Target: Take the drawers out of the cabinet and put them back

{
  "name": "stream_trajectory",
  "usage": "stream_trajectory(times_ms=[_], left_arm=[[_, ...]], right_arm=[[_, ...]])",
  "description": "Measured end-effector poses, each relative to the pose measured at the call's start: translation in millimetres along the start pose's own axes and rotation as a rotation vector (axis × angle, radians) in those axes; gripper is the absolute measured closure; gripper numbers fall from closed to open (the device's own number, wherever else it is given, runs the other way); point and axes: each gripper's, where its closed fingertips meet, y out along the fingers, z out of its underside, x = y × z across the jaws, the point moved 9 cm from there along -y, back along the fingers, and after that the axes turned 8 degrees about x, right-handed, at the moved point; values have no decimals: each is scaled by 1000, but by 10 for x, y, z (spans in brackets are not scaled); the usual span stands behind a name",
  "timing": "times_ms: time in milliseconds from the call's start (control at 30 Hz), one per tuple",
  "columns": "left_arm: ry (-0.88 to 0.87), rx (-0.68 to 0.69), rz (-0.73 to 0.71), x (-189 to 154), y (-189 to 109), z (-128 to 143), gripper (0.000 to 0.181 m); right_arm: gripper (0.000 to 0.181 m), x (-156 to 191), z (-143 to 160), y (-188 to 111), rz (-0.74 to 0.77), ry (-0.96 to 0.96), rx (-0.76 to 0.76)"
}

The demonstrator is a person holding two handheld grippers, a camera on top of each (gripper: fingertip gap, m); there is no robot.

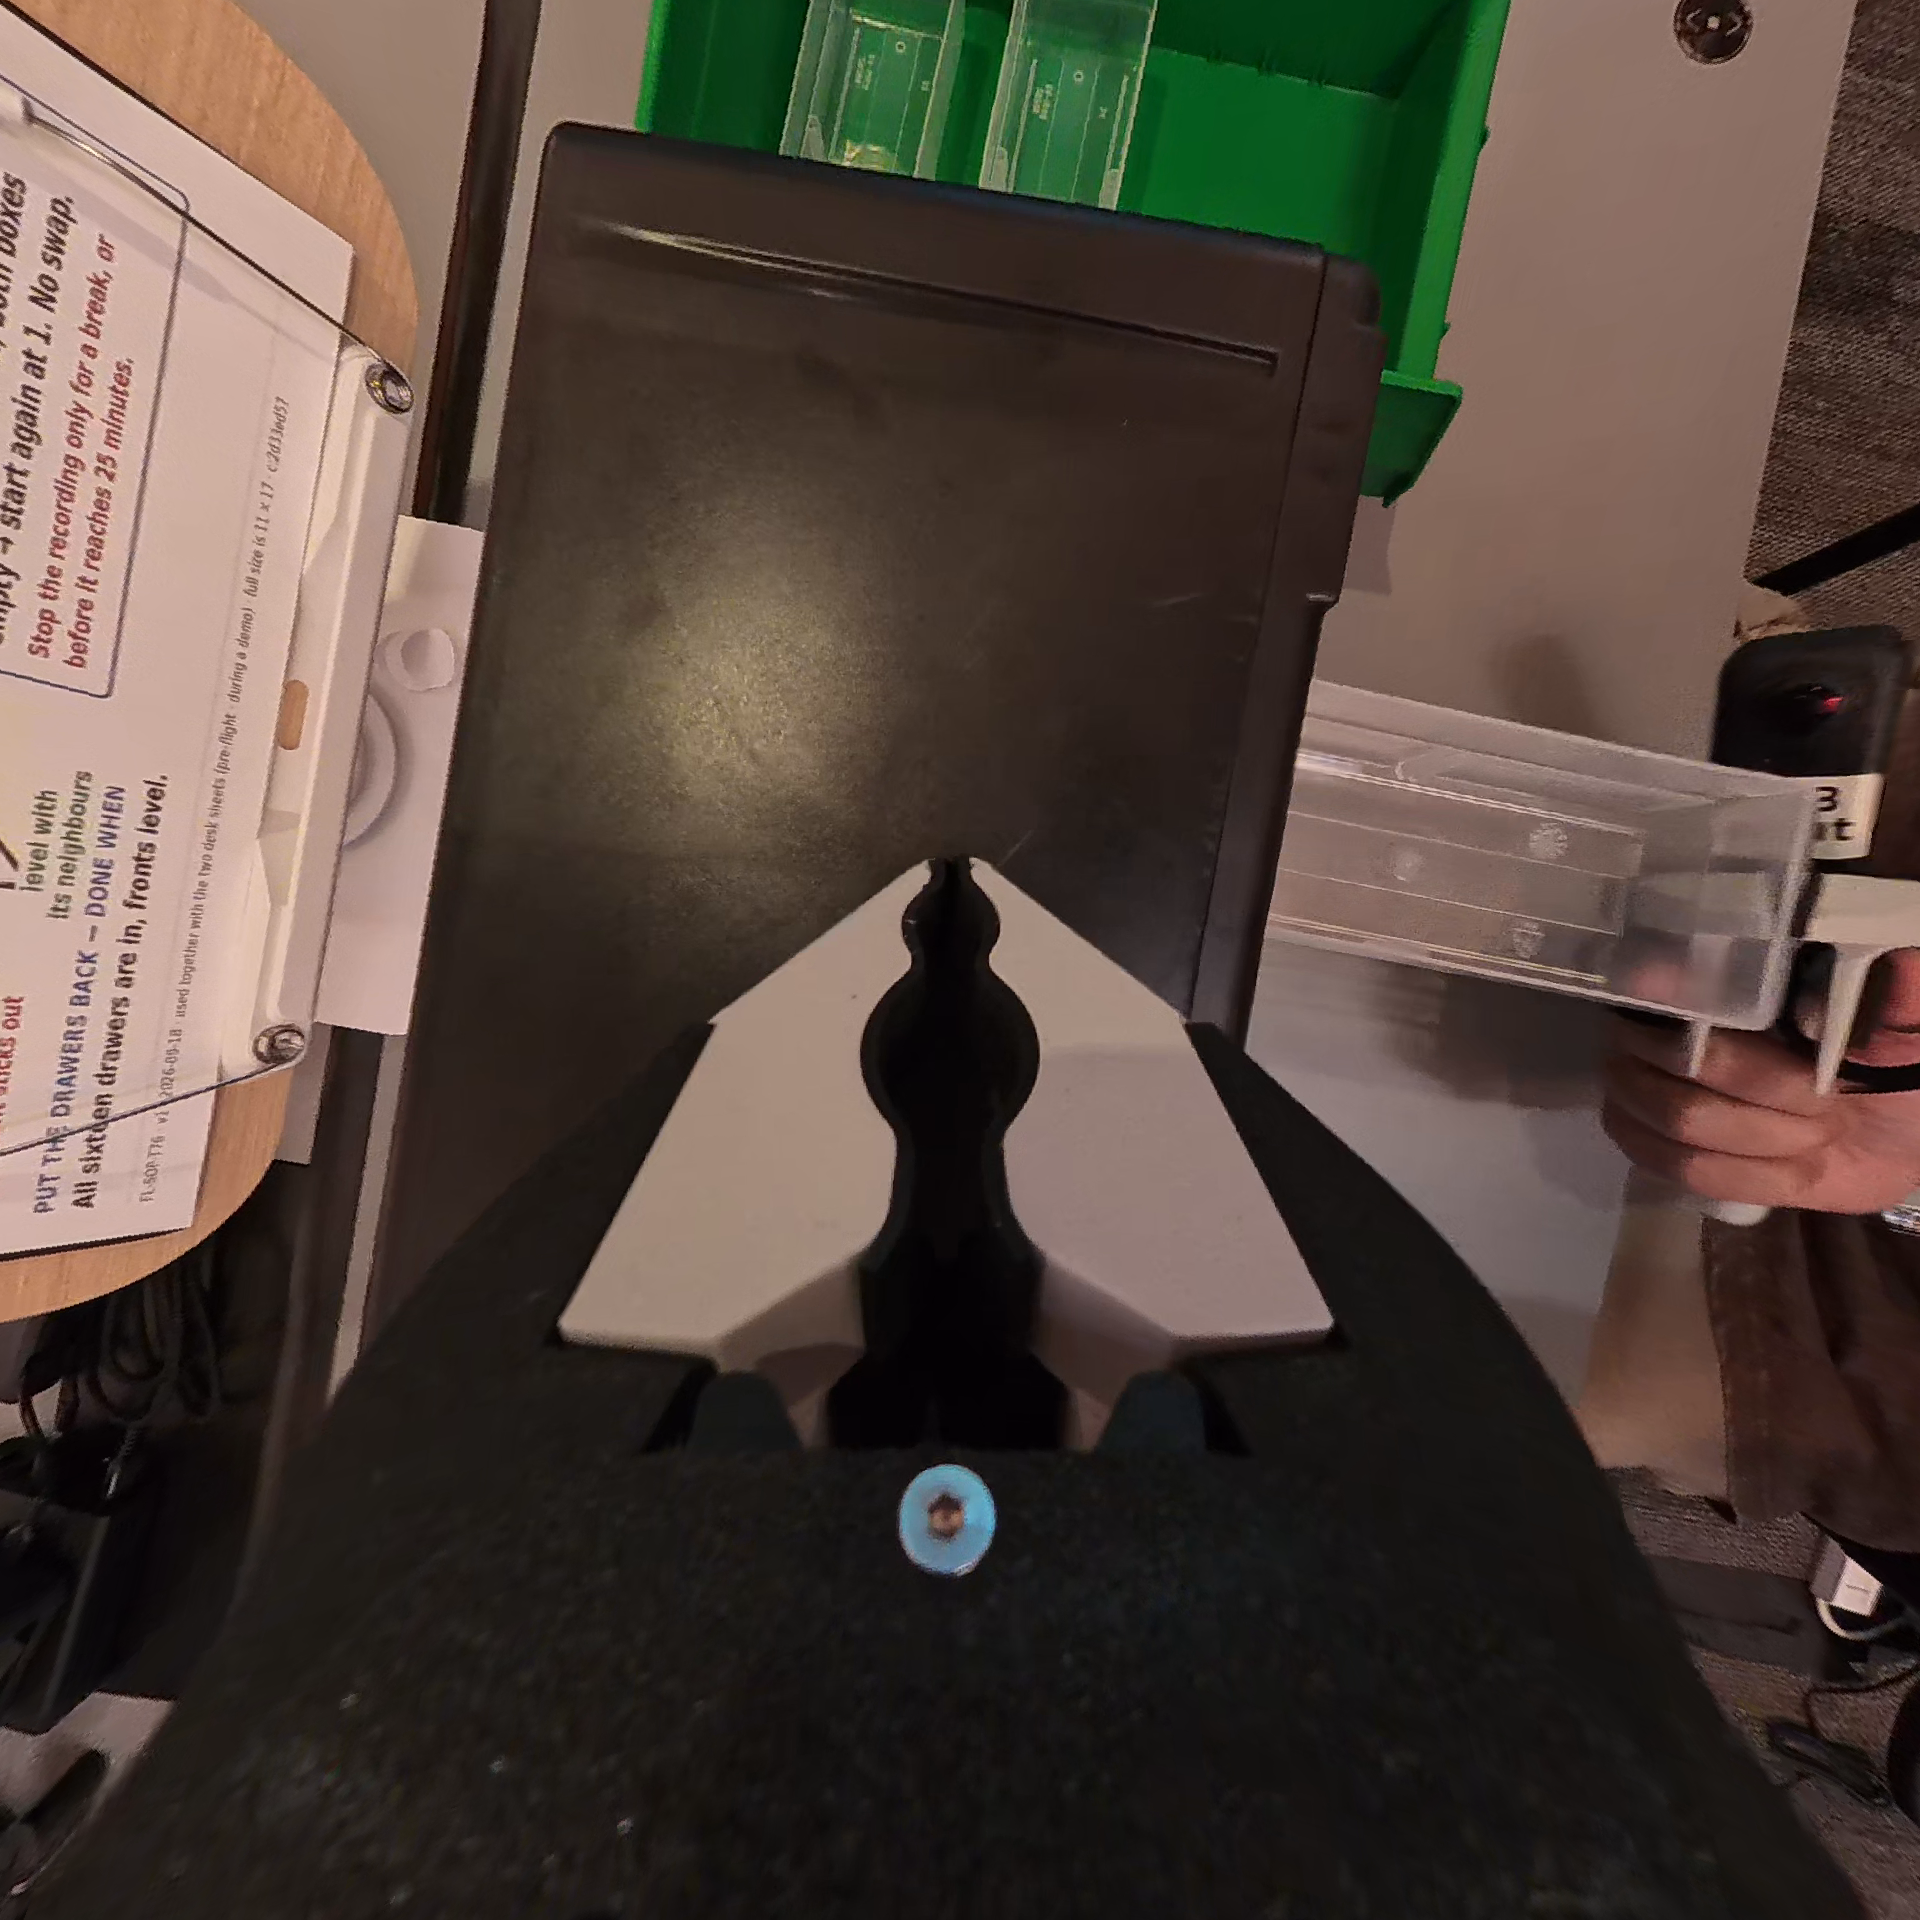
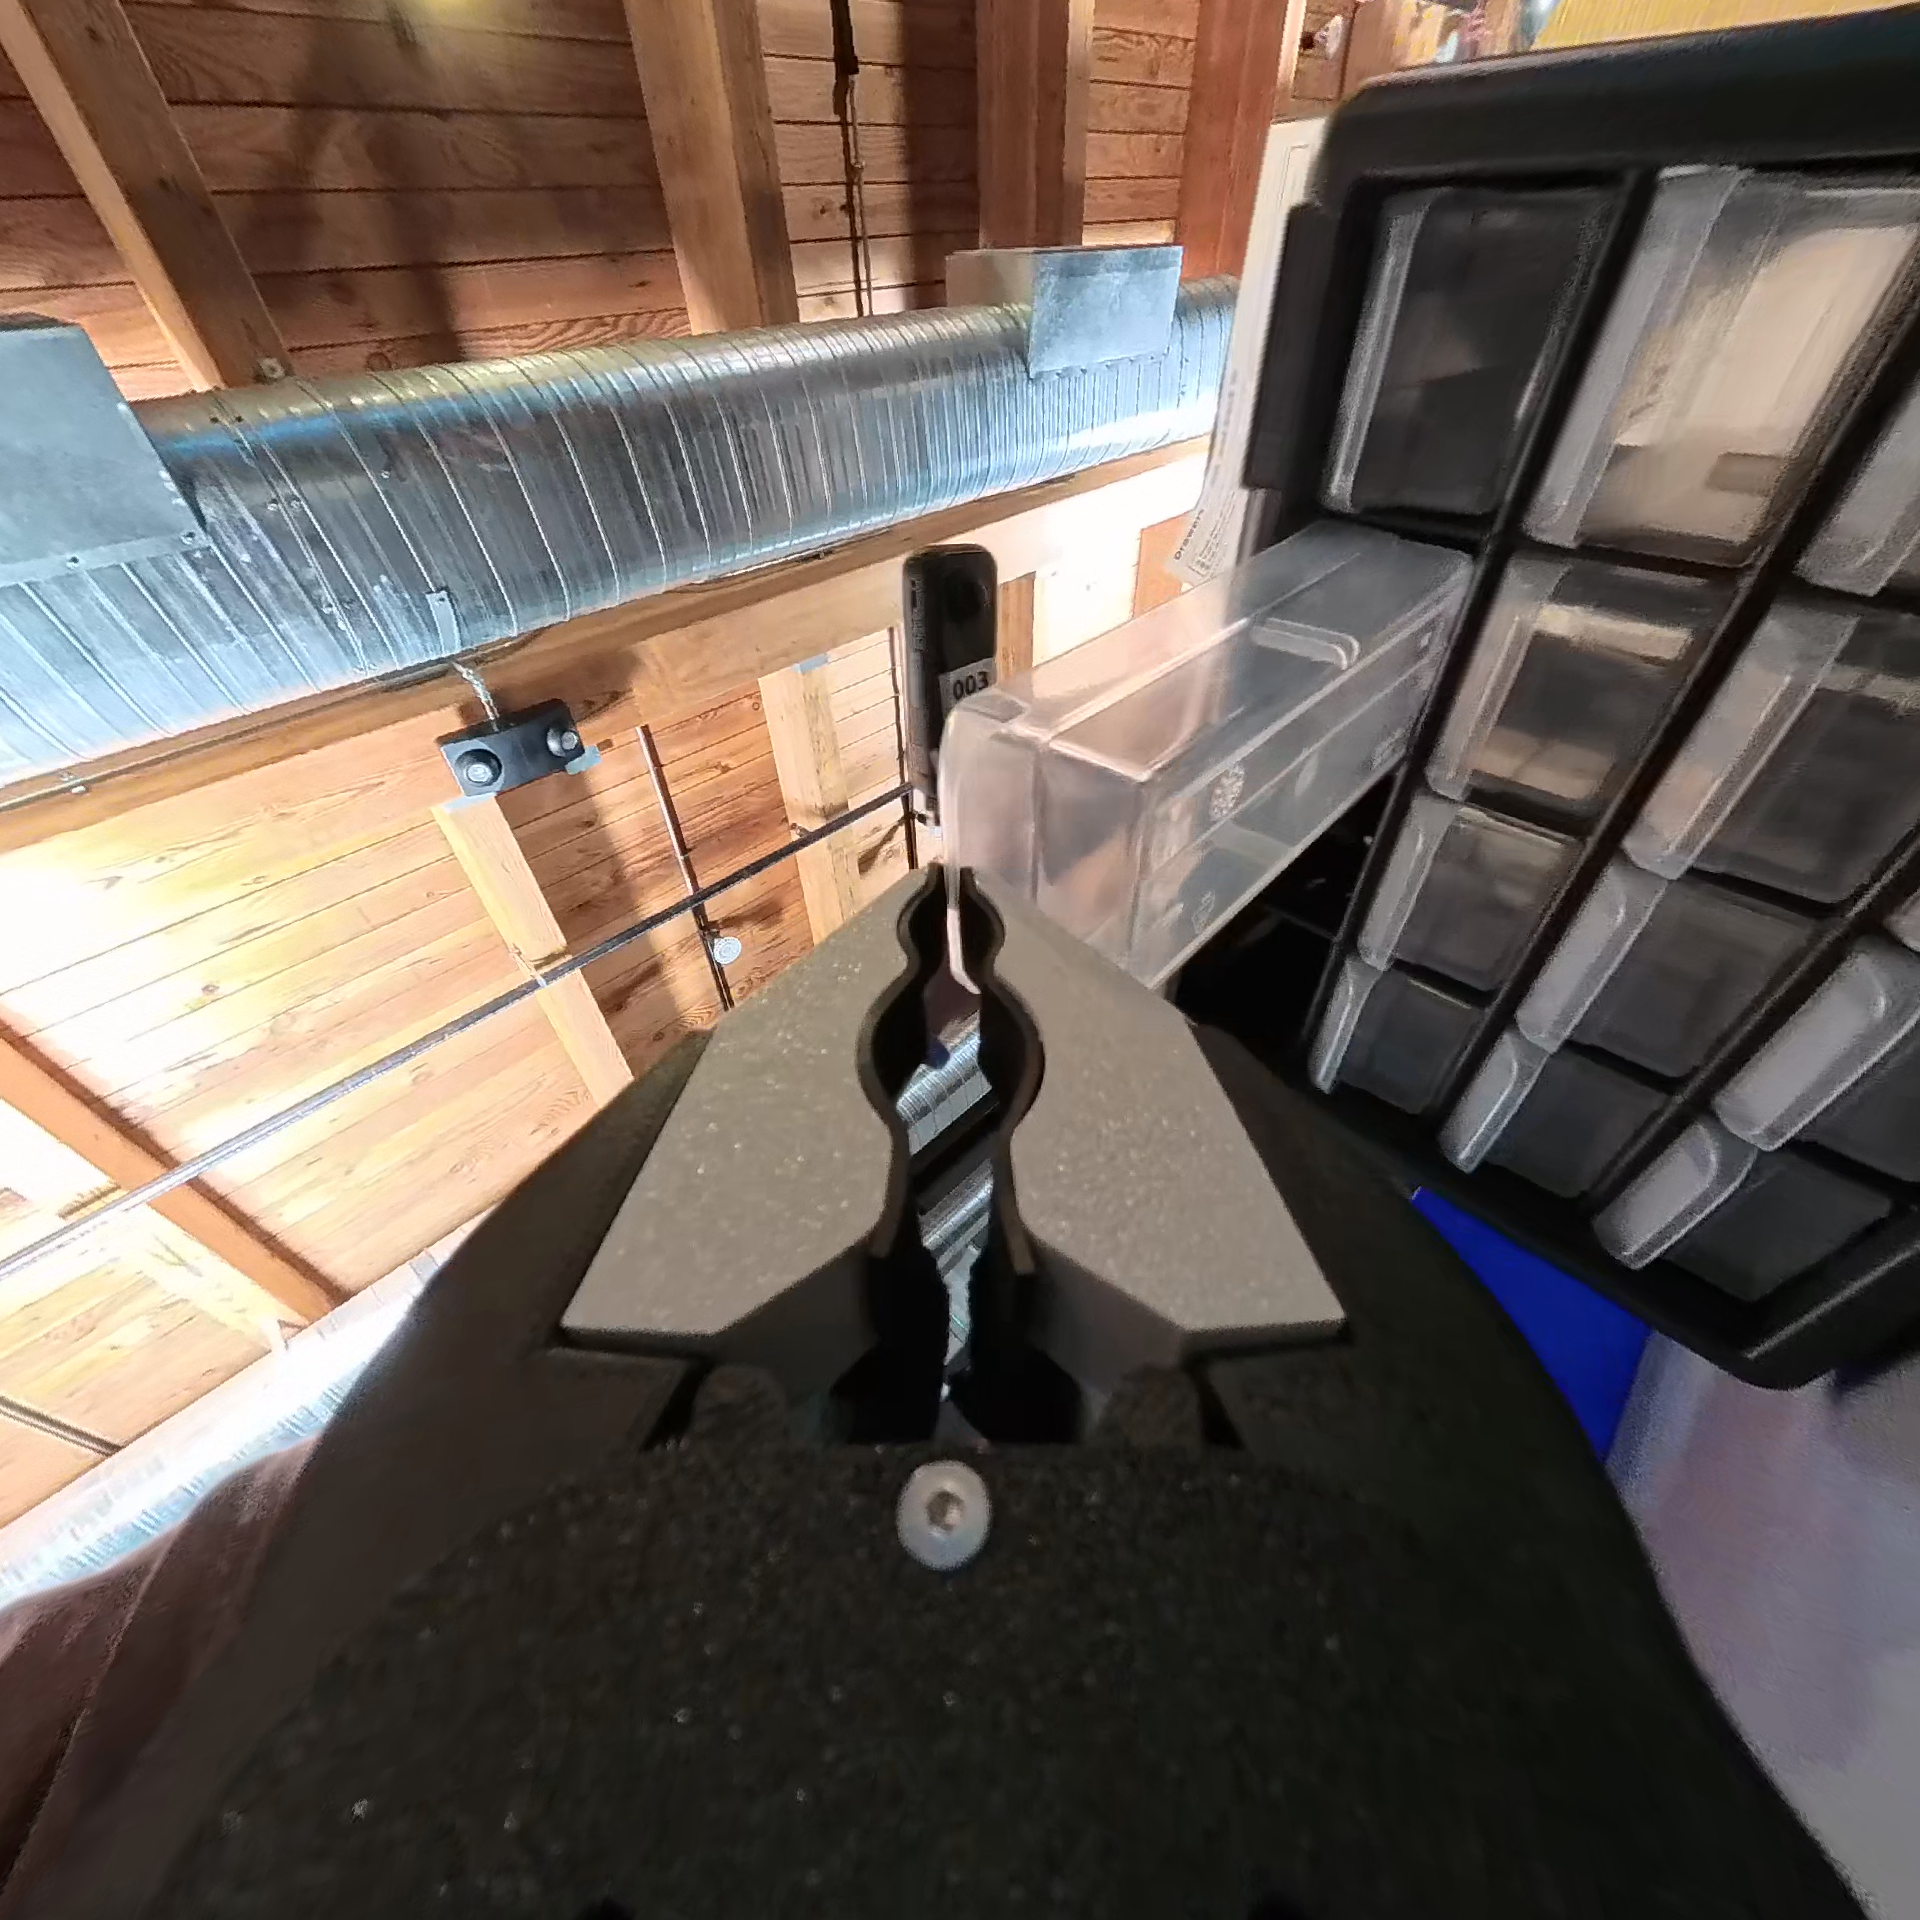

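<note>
The black cabinet [image 1: 883, 520] fills the middle of the left wrist view, seen from above. My left gripper [image 1: 951, 868] is shut and empty, with its tips at the cabinet's top panel. In the right wrist view the cabinet's front [image 2: 1558, 94] shows a grid of clear drawers [image 2: 1475, 343]. My right gripper [image 2: 954, 883] is shut on the front tab of one clear drawer [image 2: 1226, 748], which sticks most of the way out of its slot. The same drawer [image 1: 1507, 862] shows at the right of the left wrist view, with a hand [image 1: 1745, 1122] below it.
A green bin [image 1: 1299, 208] behind the cabinet holds two clear drawers [image 1: 883, 83]. A printed sheet [image 1: 125, 623] in a clear holder lies on a round wooden table to the left. A blue object [image 2: 1507, 1320] sits below the cabinet. A metal duct [image 2: 623, 468] runs overhead.
</note>
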Motion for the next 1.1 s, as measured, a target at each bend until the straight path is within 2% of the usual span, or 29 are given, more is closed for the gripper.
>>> stream_trajectory(times_ms=[267,400,533,867,1100], left_arm=[[0,19,-18,-4,3,-22,181],[-3,15,-21,-7,3,-18,181],[-8,9,-20,-6,4,-14,181],[-18,-7,-2,7,4,-2,181],[-16,-8,-1,9,5,-3,181]], right_arm=[[180,180,6,97,85,32,-22],[180,366,-27,171,73,18,-26],[180,372,-58,174,73,16,-8],[180,425,-77,-74,137,10,90],[180,329,-286,-516,284,81,267]])
